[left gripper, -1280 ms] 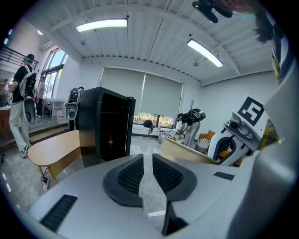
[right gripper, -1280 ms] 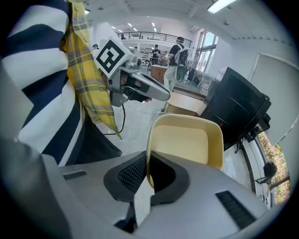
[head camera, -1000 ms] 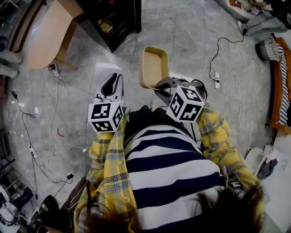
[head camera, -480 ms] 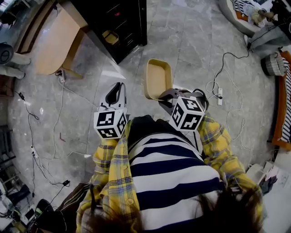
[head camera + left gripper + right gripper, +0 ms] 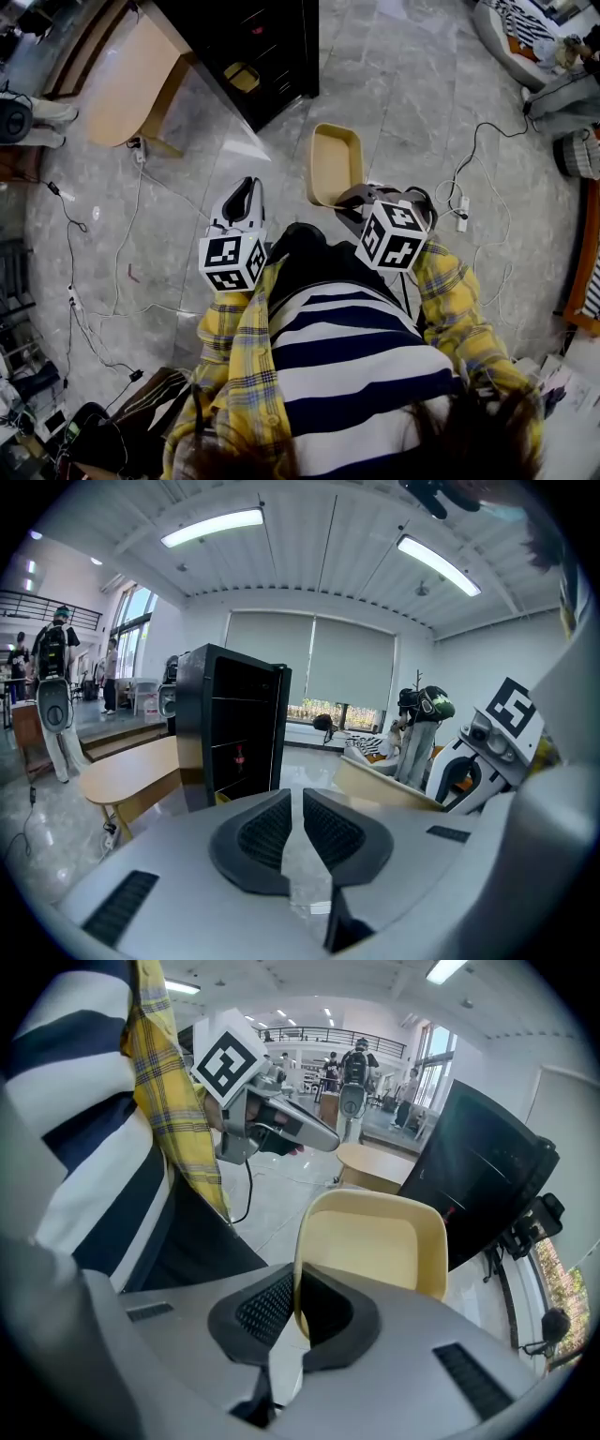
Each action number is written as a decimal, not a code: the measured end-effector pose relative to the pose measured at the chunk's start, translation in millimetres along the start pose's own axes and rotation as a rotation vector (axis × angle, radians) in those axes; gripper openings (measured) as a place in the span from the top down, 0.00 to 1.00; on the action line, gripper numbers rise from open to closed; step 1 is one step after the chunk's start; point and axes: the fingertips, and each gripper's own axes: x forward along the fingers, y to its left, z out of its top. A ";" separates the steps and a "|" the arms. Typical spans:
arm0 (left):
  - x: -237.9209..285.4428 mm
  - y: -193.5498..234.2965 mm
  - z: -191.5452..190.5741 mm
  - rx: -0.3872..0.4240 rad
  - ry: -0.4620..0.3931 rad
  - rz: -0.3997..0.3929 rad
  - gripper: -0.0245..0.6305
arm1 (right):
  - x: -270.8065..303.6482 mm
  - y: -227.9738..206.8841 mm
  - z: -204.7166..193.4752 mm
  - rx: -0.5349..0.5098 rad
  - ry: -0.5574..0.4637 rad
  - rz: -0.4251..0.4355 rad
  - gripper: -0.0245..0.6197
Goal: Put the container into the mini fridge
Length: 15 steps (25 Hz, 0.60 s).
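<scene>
1. Mini fridge [image 5: 272,42]: black, standing on the grey stone floor [image 5: 178,178]. Shelves and something yellow show in its front. Cannot tell whether the door is open.
2. Container [image 5: 336,161]: pale yellow, shallow, empty. It is held off the floor, near the fridge's front corner but not touching the fridge.
3. Right gripper [image 5: 294,1309]: clamped on the container's near rim, one pad inside the wall and one outside. The container sticks out past the jaws toward the fridge.
4. Left gripper [image 5: 292,803]: jaws drawn almost together, only a thin slit between the pads, nothing in it. It points at the fridge and sits on the other side of the container from the right gripper.
5. Pale wooden worktop [image 5: 122,80]: just beside the fridge.
6. Cables [image 5: 103,281] trail over the floor, well out from the fridge.
</scene>
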 end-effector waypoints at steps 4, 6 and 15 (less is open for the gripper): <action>11.9 11.4 5.6 0.007 -0.004 0.015 0.88 | 9.5 -17.2 0.8 -0.002 0.007 0.015 0.91; 21.6 18.8 8.9 0.008 -0.011 0.017 0.89 | 14.7 -27.8 3.2 -0.007 0.014 0.020 0.91; 82.4 46.9 39.5 0.032 -0.039 -0.022 0.88 | 34.5 -84.6 17.5 -0.027 0.049 0.050 0.91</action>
